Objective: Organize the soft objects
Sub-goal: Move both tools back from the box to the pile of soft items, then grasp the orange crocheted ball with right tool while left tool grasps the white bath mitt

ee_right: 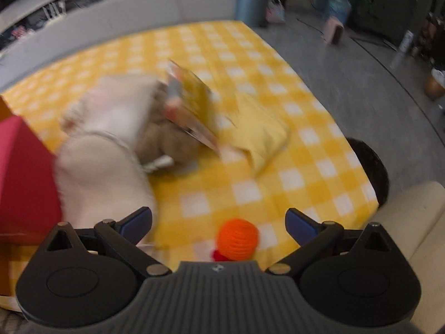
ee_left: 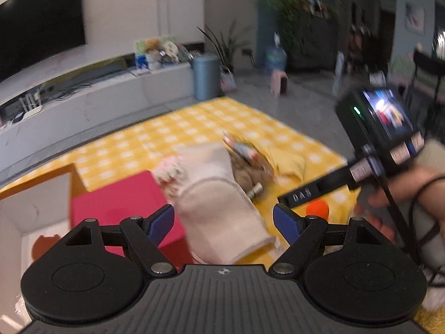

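1. On the yellow checked cloth [ee_right: 278, 144] lie the soft things I must sort; a cream sock [ee_left: 219, 203] lies nearest my left gripper [ee_left: 224, 224], a brown plush [ee_right: 167, 142] sits just behind it, a yellow pouch [ee_right: 261, 136] lies to the right, and an orange ball [ee_right: 237, 238] rests at the near edge.
2. My left gripper is spread wide with nothing held; the sock's cuff end lies between its blue pads [ee_left: 161, 225], though I cannot tell whether either pad touches it.
3. My right gripper [ee_right: 218, 225] is likewise spread wide and empty; the ball sits between its fingers, close to the palm.
4. A red box [ee_left: 122, 211] stands to the left of the sock, beside an open white bin [ee_left: 41, 203]; I judge one of these the likely destination.
5. Both views are blurred, so fine detail is unclear; a printed card [ee_right: 192, 105] seems to lean on the plush.
6. I judge the sock light, limp and easily bunched; pinching the thick cuff should hold better than the thin middle; the ball looks like wound yarn, light and squashy, best gripped across its widest part.
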The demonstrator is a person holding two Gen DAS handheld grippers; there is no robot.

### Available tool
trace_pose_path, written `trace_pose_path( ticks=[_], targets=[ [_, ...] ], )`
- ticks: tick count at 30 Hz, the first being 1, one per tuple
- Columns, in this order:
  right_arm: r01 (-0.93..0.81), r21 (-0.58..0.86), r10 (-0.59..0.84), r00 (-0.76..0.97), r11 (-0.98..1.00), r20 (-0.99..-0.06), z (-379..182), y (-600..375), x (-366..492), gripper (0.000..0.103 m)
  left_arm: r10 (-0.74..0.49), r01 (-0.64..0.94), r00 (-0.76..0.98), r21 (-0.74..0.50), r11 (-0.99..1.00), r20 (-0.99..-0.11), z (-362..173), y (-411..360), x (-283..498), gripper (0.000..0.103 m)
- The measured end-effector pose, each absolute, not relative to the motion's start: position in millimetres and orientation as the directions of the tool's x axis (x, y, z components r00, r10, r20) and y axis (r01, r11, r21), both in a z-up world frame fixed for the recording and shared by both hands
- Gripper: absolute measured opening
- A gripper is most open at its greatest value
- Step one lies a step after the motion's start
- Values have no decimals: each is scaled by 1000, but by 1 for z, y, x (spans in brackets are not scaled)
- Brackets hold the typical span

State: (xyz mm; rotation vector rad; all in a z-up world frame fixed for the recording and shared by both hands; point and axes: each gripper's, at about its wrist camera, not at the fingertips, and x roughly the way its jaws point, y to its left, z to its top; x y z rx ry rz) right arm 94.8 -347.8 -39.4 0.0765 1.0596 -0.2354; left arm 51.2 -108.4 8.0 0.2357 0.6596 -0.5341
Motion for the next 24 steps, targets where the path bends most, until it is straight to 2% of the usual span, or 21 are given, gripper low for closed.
trace_pose_path(
  ticks=[1,5,9,14,19,24],
  targets=[
    [237,-66,-169,448,969,-878,-44,-348,98,97,-395,551,653,47,833,-646,2,-114,52,93],
    [238,-85,-171,369,968,-914,-60,-350,104,78,-403,574,622,40,818,-672,-16,-120,52,93],
    [178,-155,-210,356,972,-910,-63,-335,105,70,-404,582,586,18,813,-703,-25,-122,58,93],
    [182,-241,-286,287,953,-914,-77,-335,109,42,-400,567,584,3,824,-706,-25,-119,56,93],
    [167,-229,-275,341,959,-899,-69,-332,107,41,-406,564,586,-7,826,-702,-22,-117,55,93],
    [170,-102,-167,434,980,-885,-52,-337,104,41,-423,598,567,1,801,-707,-25,-123,51,93]
  ],
)
